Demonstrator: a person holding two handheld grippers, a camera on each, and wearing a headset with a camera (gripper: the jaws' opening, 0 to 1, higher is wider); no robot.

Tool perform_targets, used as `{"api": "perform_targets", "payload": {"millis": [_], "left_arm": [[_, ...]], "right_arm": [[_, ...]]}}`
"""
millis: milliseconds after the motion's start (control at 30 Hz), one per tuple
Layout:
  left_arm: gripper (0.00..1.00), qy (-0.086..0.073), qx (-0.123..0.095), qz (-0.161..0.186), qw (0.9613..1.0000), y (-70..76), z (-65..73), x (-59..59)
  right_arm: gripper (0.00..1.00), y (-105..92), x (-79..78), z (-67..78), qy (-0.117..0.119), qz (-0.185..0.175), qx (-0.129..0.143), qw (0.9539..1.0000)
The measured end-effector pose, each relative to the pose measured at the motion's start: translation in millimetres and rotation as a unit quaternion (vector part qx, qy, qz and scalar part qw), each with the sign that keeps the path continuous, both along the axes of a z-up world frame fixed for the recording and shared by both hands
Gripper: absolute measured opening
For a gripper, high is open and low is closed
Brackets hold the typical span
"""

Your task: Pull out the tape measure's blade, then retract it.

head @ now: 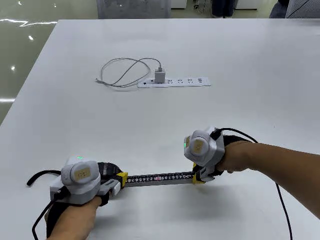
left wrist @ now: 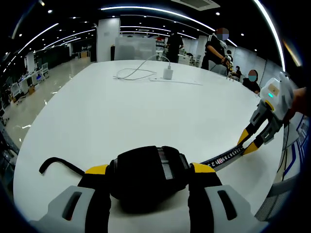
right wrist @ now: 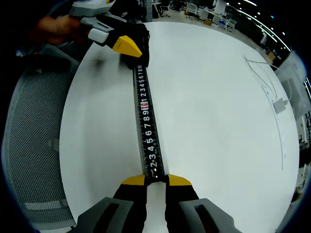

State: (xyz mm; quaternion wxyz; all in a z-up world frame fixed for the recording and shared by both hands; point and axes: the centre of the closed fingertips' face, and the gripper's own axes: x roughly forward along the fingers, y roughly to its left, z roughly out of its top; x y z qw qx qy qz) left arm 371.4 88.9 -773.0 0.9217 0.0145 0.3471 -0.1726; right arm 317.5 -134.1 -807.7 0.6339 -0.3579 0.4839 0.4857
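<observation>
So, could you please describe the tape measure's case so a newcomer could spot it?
On the white table, look at the near edge, far from the power strip. The case is the black body clamped between the yellow-tipped jaws of the left gripper; the numbered blade runs from it to the right gripper.

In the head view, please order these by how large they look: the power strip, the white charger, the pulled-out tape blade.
1. Power strip and tape blade: about equally long and thin here, so I do not rank them; the blade lies nearer the camera.
2. White charger: clearly the smallest.
</observation>
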Motion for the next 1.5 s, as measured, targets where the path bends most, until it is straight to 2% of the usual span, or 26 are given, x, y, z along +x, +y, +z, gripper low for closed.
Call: {"api": "perform_targets", "payload": {"millis": [600, 800, 1500], "left_arm": [[0.61, 0.001, 0.001, -0.001, 1.0000, -0.3, -0.5, 0.1], [0.61, 0.001, 0.001, -0.001, 1.0000, -0.7, -0.3, -0.5], [0.61, 0.000, 0.000, 0.000, 1.0000, -1.4, -0.1, -0.8]], "right_arm": [[0.10, 9.3, 2.1, 0.0, 0.001, 0.000, 0.003, 1.0000], [0.10, 11.9, 2.5, -0.1, 0.000, 0.007, -0.004, 1.0000], [0.10, 22.8, 3.5, 0.2, -0.004, 0.005, 0.008, 0.9999]]}}
